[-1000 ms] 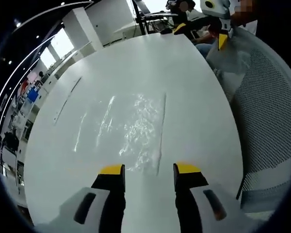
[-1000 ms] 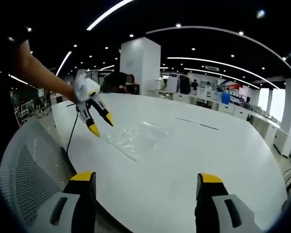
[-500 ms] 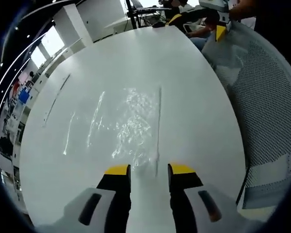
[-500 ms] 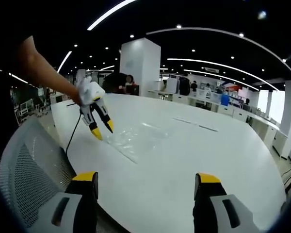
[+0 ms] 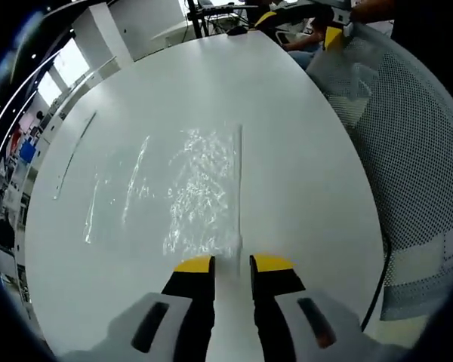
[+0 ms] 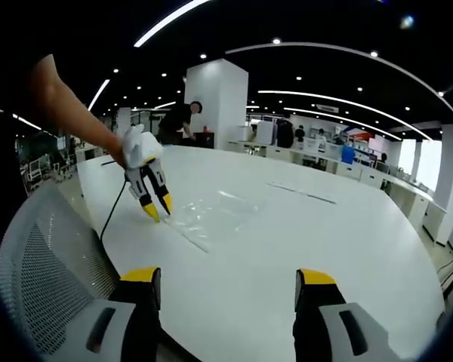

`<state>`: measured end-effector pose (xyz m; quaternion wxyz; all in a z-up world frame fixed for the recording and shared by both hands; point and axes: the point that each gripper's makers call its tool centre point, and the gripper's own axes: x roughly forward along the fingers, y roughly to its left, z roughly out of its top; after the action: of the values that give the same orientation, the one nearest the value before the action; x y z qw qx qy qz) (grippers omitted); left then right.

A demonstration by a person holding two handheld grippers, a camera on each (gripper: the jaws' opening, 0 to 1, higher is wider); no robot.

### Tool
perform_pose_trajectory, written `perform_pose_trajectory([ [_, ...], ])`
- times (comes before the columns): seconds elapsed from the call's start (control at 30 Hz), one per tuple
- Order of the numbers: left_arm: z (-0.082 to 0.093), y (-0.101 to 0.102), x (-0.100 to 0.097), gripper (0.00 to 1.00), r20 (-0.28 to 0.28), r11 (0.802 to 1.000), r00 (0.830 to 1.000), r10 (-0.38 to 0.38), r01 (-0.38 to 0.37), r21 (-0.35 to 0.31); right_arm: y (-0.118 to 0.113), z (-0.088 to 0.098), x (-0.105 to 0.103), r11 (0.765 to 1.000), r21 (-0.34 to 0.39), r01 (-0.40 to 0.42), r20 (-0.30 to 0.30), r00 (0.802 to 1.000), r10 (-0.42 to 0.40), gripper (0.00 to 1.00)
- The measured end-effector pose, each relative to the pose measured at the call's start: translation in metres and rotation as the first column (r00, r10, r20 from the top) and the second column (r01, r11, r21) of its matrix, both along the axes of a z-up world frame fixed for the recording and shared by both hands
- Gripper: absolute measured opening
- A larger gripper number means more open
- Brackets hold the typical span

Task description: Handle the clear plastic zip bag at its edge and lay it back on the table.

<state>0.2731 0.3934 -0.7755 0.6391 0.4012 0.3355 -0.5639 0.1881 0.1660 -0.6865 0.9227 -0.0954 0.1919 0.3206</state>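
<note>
Left gripper view: one clear zip bag (image 5: 185, 192) flat on the white table (image 5: 287, 136), centre of frame; its straight zip edge runs up-frame from just above the left gripper (image 5: 231, 263); jaws narrow, a thin gap between the yellow tips, and they sit right at the bag's near corner; whether film is actually between them, cannot tell. One grey mesh chair (image 5: 415, 151) along the right side of frame, just past the table's curved edge; one dark cable (image 5: 379, 271) hangs by it, lower right. Table bare to the left of and above the bag; one thin dark line (image 5: 74, 154) in the top at left; open room on all those sides.

Right gripper view: right gripper (image 6: 228, 278) at bottom of frame, jaws wide apart, nothing between them; it hangs over the near table edge, well apart from the bag (image 6: 211, 211). Same bag left of centre, with the left gripper (image 6: 158, 206) tips down on its near edge, held by a person's hand (image 6: 140, 147). Chair (image 6: 53, 264) lower left. Wide bare tabletop (image 6: 325, 234) right of the bag. One white pillar (image 6: 215, 102) behind; ceiling light strips above.
</note>
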Motion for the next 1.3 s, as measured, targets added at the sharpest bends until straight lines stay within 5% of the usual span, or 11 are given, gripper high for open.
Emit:
perform_pose_trajectory([
  [0.4,-0.0026,-0.0004,-0.0017,0.07,-0.061,1.0,0.998,0.013,-0.015,-0.02,-0.0026,-0.0009,0.0014,1.0,-0.013,0.006,0.004,1.0,-0.006,0.69],
  [1.3,0.0013,-0.0007,-0.0072,0.0,-0.072,0.998,0.995,0.062,-0.062,0.001,0.0005,-0.0045,-0.0015,0.999,-0.042,-0.027,-0.003,1.0,0.026,0.66],
])
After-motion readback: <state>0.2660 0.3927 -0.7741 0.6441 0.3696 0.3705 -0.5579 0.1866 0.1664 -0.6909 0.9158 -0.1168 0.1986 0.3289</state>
